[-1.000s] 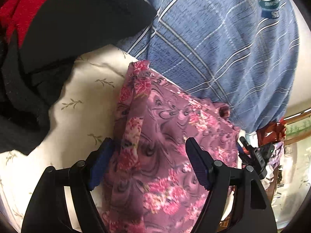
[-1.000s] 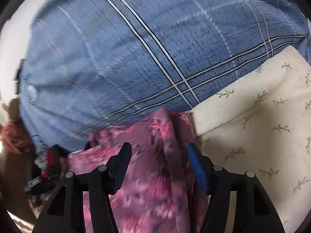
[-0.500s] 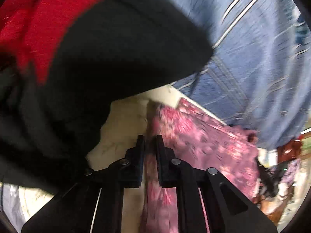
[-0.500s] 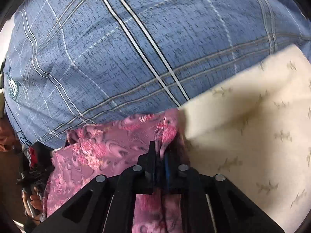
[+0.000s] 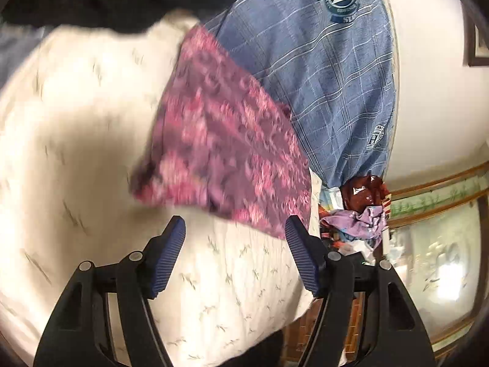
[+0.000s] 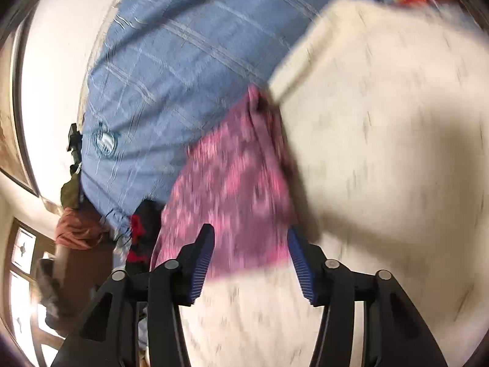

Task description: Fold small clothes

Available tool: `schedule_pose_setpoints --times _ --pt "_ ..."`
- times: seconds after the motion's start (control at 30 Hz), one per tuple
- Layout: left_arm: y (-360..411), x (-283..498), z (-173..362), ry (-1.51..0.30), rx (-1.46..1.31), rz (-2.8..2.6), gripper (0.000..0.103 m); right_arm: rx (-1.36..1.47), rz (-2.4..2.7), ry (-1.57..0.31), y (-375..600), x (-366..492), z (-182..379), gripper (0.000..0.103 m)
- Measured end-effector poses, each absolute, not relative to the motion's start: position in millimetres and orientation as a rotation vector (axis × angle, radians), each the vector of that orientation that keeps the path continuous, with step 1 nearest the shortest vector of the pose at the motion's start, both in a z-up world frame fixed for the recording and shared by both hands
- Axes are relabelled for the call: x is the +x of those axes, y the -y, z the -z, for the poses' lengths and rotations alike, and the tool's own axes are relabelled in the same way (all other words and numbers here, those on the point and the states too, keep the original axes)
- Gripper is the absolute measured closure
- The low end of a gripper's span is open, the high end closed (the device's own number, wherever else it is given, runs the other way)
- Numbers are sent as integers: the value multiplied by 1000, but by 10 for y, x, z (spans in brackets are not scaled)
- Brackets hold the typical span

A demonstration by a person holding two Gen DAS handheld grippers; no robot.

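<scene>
On the cream leaf-print bed sheet (image 5: 238, 275) the pink floral cloth (image 5: 220, 140) lies folded beside a blue plaid garment (image 5: 321, 70), both left claw (image 5: 235, 260) and right claw (image 6: 250, 263) spread empty, so smoothing or another fold seems next.

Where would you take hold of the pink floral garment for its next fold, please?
I would pinch the pink floral garment at its near hem corners. That edge lies flat and free on the cream sheet, facing the open left tool and right tool; its far side abuts the blue plaid cloth.
</scene>
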State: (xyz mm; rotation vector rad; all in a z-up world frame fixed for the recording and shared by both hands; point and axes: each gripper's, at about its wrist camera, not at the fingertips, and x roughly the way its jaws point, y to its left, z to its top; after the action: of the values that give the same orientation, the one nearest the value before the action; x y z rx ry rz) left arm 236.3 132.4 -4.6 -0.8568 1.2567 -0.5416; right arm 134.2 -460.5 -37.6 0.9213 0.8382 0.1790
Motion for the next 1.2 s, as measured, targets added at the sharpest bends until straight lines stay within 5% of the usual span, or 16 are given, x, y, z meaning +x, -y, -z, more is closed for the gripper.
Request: schedule_pose_setpoints --times 0.33,0.37,0.4,0.43,0.57,0.8,0.97,1.03,1.1,1.13,1.2 --pt "-1177 2564 455 -1252 -1132 369 37 1169 -166 -754 4220 1648 763 52" --pt "-1204 2616 431 -1227 -1127 331 56 1166 -159 -750 4200 1675 760 64" --pt "-1262 2649 411 -1212 -1122 321 88 1156 -155 -752 4184 1710 757 81" --pt "-1313 2692 370 -1205 -1111 316 97 1145 -172 -761 4184 1766 731 98" --pt "-1379 2777 87 -1154 -910 255 99 1002 -192 -658 4343 1746 279 99" --pt "-1446 2587 458 -1276 -894 228 97 934 -102 -824 4434 1790 667 99" --pt "-1670 2425 -30 -1164 -817 240 90 937 -68 -828 4559 1585 583 90" --pt "-1619 2543 -238 -1120 -755 277 70 907 -52 -782 4628 1526 428 89" --pt "-1499 2744 -368 -1082 -665 295 39 849 -42 -736 4631 1597 234 74" --pt "-1402 2874 -408 -1076 -610 294 38 811 -48 -727 4596 1702 153 62" --pt "-1146 3188 -361 -1112 -548 322 38 763 -58 -712 4519 1925 47 60"
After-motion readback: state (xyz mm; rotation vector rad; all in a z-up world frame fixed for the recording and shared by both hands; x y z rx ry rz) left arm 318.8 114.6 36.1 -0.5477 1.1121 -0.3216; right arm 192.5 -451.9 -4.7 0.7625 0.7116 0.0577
